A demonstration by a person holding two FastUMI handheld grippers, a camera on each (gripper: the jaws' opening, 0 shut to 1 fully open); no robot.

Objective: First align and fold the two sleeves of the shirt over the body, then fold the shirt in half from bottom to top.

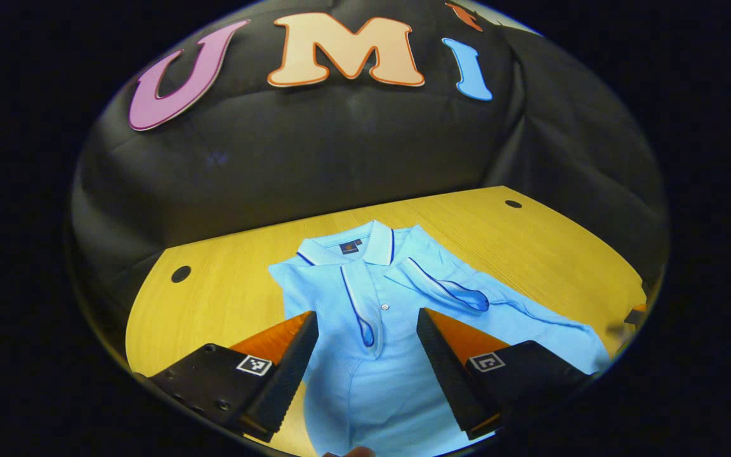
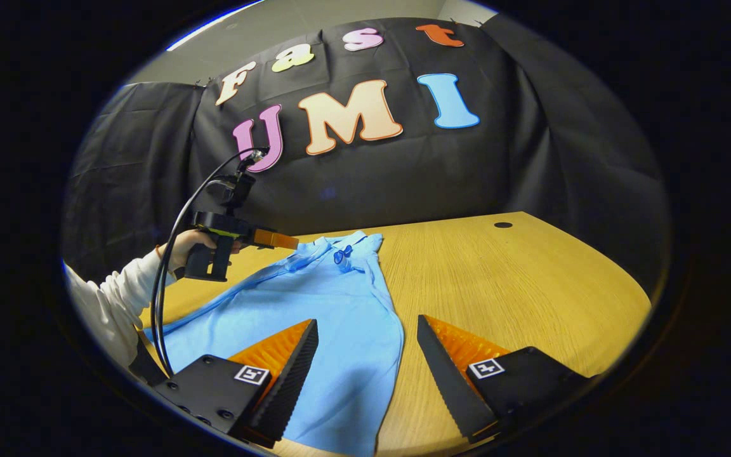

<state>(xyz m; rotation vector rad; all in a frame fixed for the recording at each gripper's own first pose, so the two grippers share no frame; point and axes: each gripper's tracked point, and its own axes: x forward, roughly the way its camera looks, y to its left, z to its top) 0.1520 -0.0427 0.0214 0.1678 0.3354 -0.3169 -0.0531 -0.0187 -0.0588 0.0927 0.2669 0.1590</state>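
A light blue polo shirt [image 1: 372,317] lies flat on the wooden table [image 1: 226,292], collar toward the far wall, both short sleeves folded over its chest. My left gripper [image 1: 365,365] hovers open above the shirt's middle, nothing between its fingers. In the right gripper view the same shirt [image 2: 334,317] stretches away to the left, and my right gripper [image 2: 365,371] stands open over its near side edge, holding nothing. Farther off in that view, a hand in a white sleeve holds the left gripper [image 2: 276,240] above the shirt near the collar.
The wooden table [image 2: 518,285] has bare surface to the right of the shirt. Cable holes [image 1: 181,274] [image 1: 513,204] sit near its far corners. A black cable [image 2: 169,279] loops from the left gripper. Black cloth walls close the back.
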